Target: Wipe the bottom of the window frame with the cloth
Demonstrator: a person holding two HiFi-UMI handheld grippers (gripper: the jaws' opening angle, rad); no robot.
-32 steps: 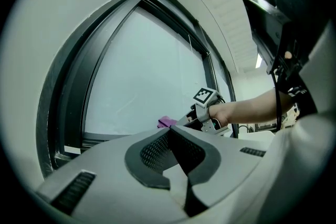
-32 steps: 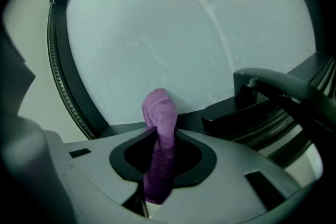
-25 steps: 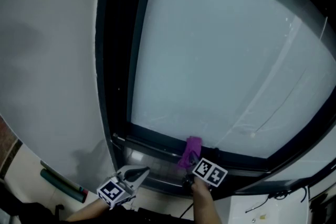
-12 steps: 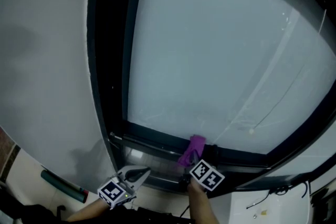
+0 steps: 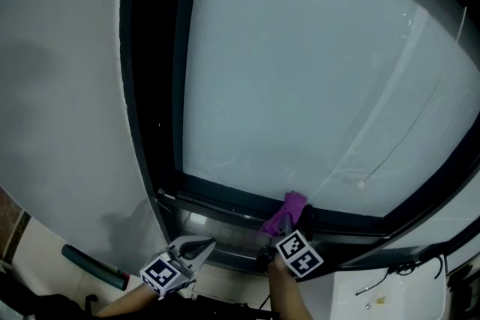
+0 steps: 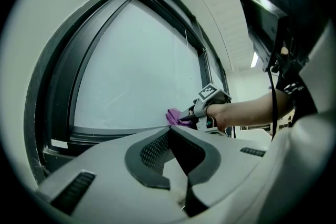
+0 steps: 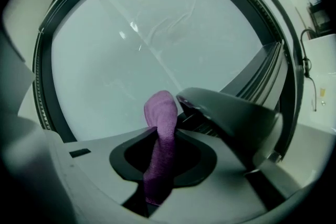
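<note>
A purple cloth (image 5: 289,207) sticks up against the dark bottom rail of the window frame (image 5: 225,200), right at the lower edge of the frosted pane. My right gripper (image 5: 278,225) is shut on it from below. In the right gripper view the cloth (image 7: 160,136) runs up between the jaws of that gripper (image 7: 167,124) toward the glass. My left gripper (image 5: 199,244) sits lower left of it, off the rail, shut and holding nothing. The left gripper view looks past its own jaws (image 6: 170,131) at the cloth (image 6: 173,115) and the right gripper (image 6: 191,117).
The tall dark side frame (image 5: 150,86) meets the rail at the left corner. A dark tube (image 5: 94,267) lies low at the left. A white ledge with cables (image 5: 390,287) sits at lower right. A monitor (image 6: 262,16) hangs behind, to the right.
The right gripper and the cloth have slid a short way to the right along the bottom rail. The left gripper has stayed where it was.
</note>
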